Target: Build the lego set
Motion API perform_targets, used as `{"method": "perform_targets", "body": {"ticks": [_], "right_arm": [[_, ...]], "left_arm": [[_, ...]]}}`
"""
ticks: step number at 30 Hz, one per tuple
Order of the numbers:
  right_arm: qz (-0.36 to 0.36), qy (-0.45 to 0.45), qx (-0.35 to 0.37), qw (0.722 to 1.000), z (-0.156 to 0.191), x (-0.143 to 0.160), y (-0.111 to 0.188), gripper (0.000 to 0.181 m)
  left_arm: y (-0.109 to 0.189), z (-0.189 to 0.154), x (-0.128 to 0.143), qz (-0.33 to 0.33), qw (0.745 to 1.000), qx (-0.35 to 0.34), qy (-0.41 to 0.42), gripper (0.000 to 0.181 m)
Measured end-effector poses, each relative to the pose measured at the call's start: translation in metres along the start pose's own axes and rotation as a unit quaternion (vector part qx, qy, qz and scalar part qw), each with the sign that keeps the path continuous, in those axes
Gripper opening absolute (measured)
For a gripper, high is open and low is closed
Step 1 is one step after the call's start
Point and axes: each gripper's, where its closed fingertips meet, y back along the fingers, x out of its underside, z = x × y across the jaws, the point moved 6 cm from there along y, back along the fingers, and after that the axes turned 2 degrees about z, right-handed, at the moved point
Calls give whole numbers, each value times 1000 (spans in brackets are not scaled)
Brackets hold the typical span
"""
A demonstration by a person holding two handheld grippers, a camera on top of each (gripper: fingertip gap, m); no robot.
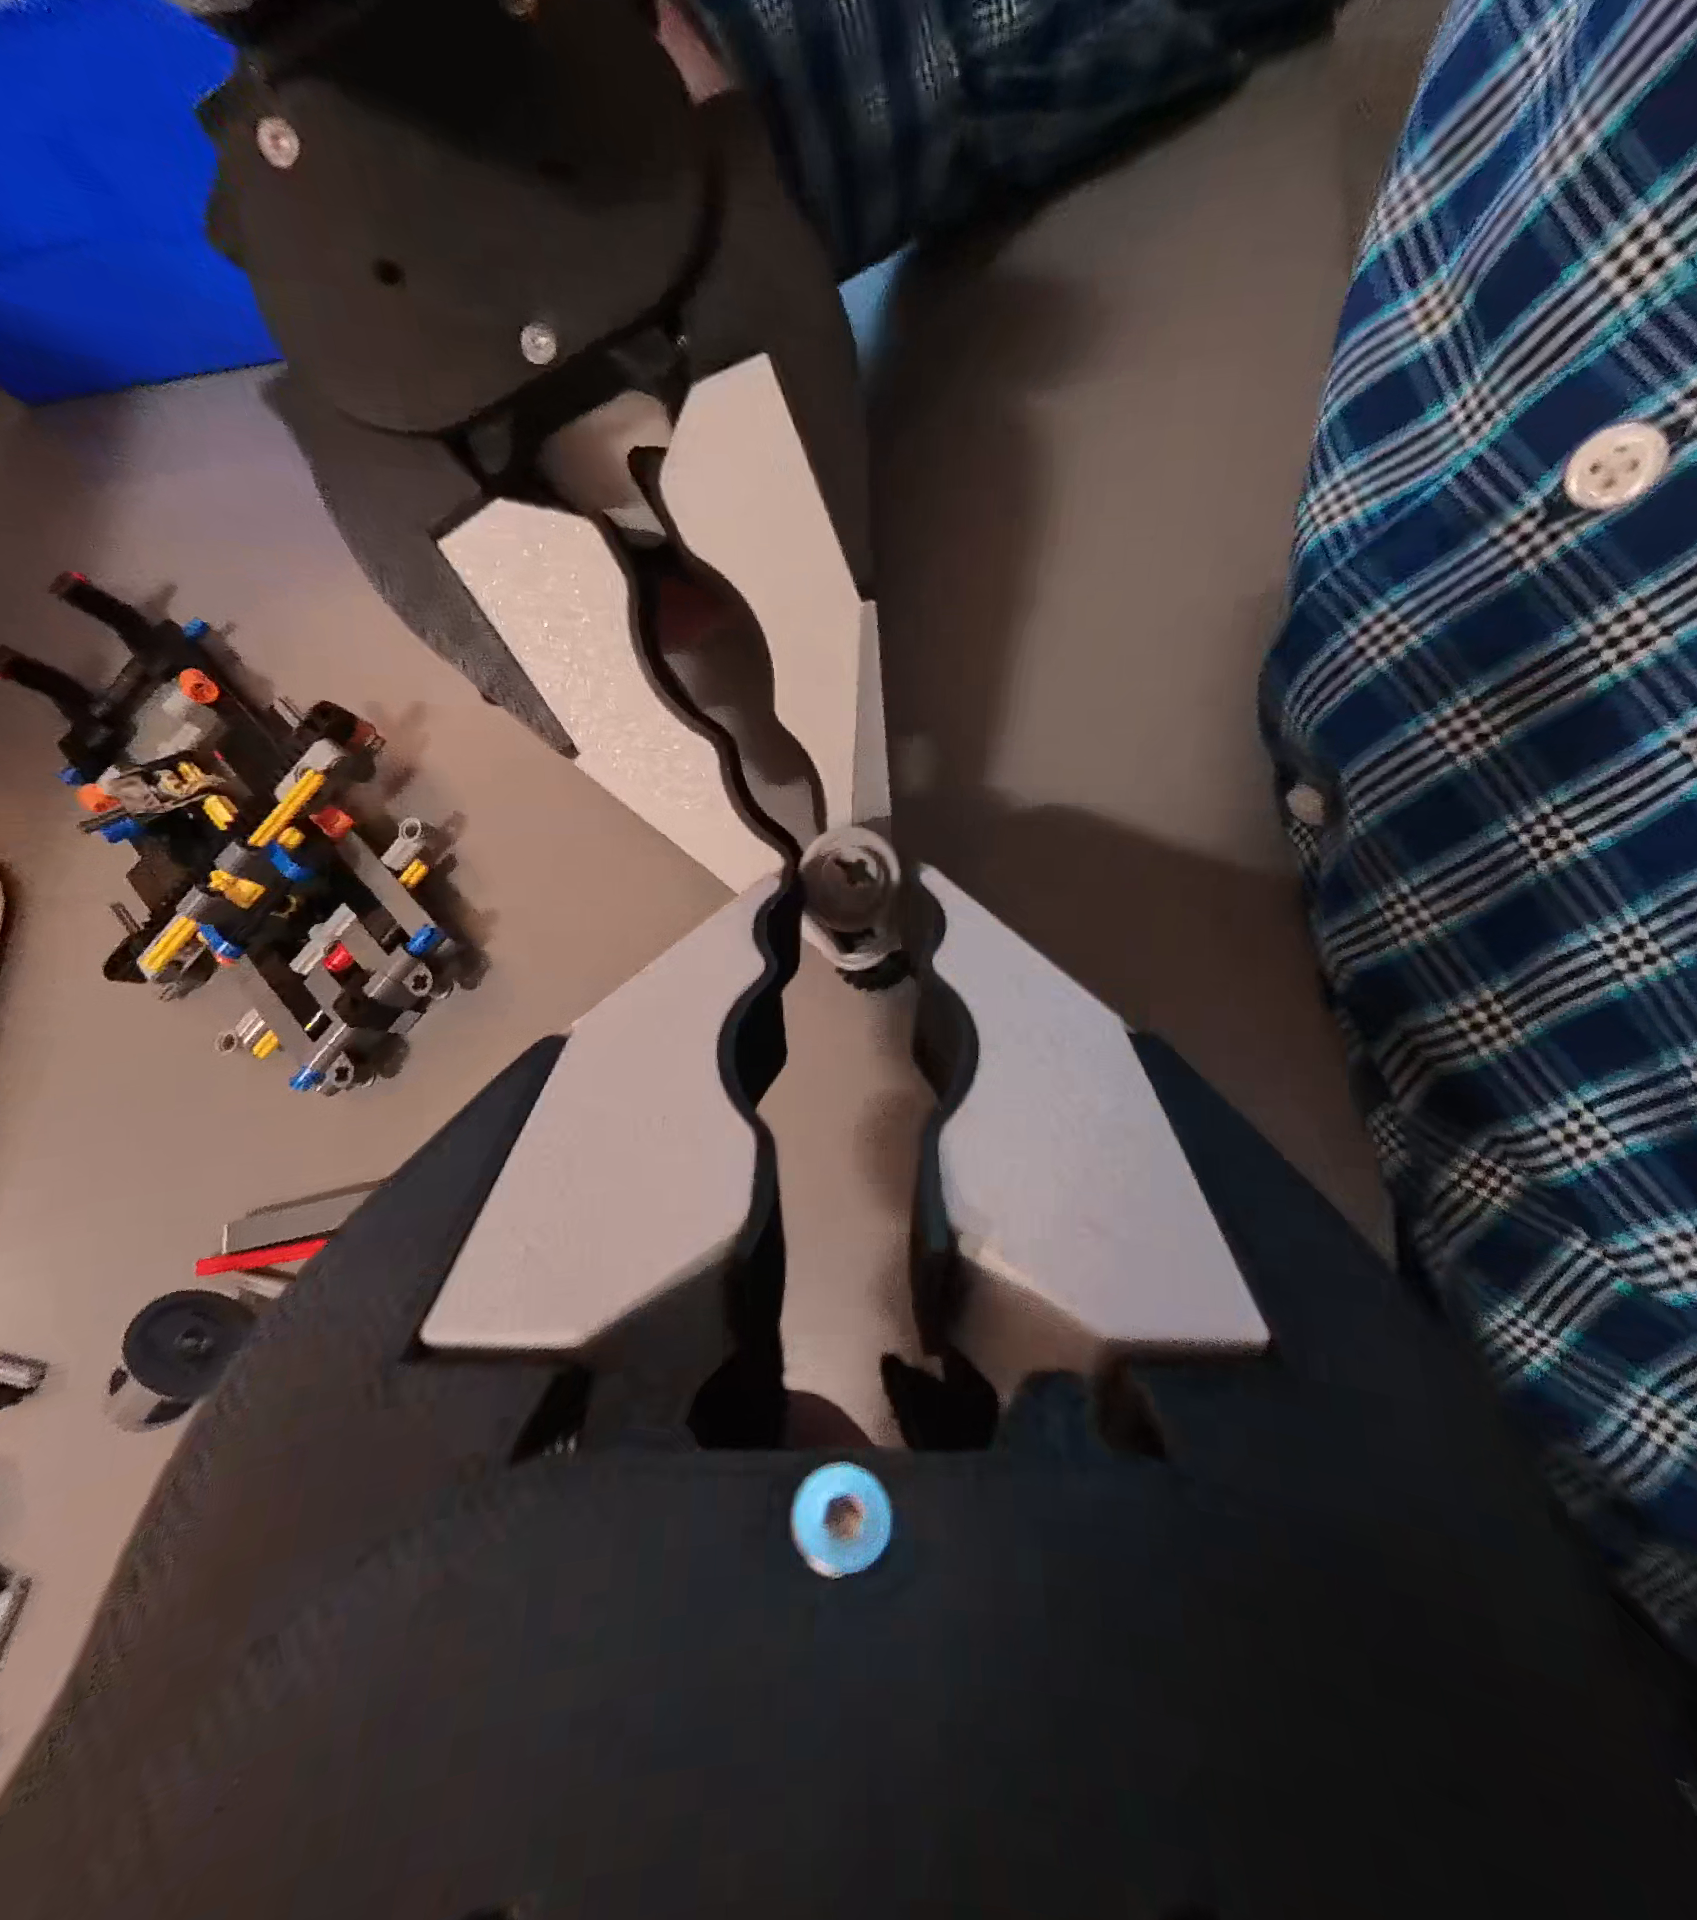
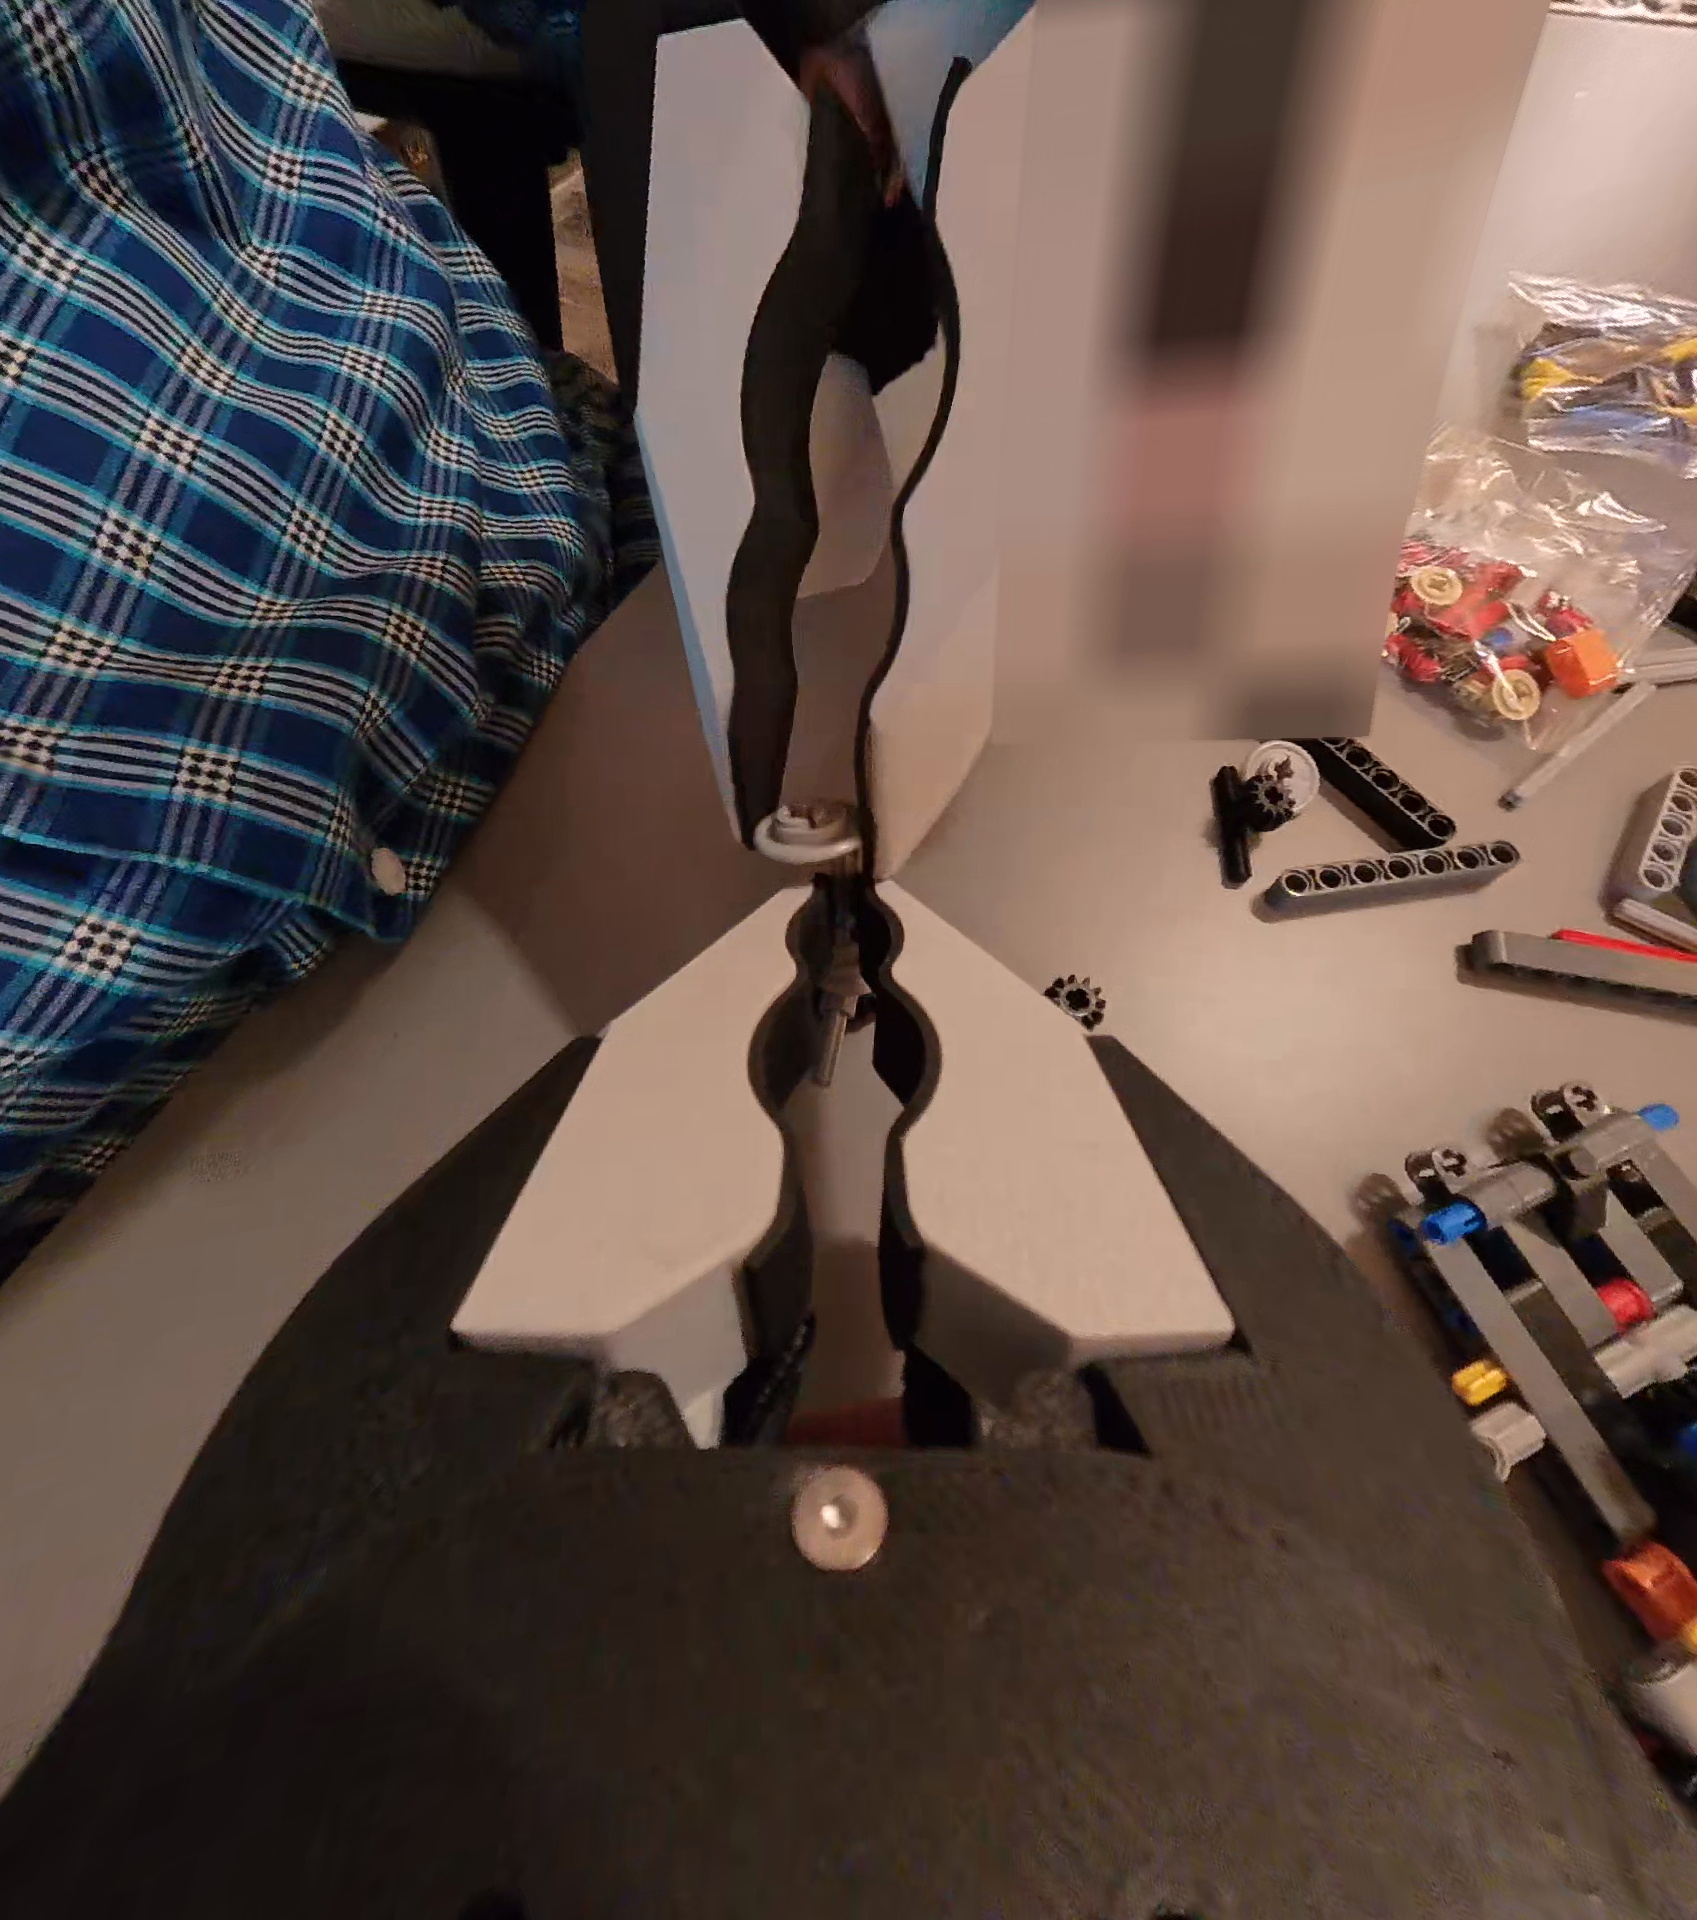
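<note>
The left claw and right claw meet tip to tip above the tabletop, both pinching one small axle piece (its long axis runs along the right claw's fingers).

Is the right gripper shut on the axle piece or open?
Shut: the right gripper pinches the axle piece at its fingertips, meeting the left gripper.

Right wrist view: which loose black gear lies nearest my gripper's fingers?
The lone small black gear on the table beside the right finger; the other black gear sits farther off, by the black beams.
</note>
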Motion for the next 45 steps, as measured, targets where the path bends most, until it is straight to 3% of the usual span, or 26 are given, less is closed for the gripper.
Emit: {"method": "perform_targets", "body": {"ticks": [8, 21, 23, 28, 35, 45], "right_arm": [[-3, 7, -6, 1000, 0, 2, 1, 1], [-8, 4, 4, 1000, -2, 3, 1, 1], [-3, -3, 9, 1000, -3, 4, 2, 13], [-10, -17, 30, 999, -2, 2, 9, 19], [-2, -12, 59, 998, 3, 5, 5, 3], [-5, -11, 62, 998, 2, 5, 4, 1]], "left_arm": [[-1, 4, -10, 61, 997, 47, -13, 16], [0, 8, -12, 103, 993, 48, 4, 16], [-1, 8, -12, 104, 993, 49, 3, 16], [1, 10, -10, 105, 994, 44, 9, 16], [2, 12, -11, 98, 994, 27, 39, 16], [-3, 11, -13, 128, 990, 32, 44, 16]]}}
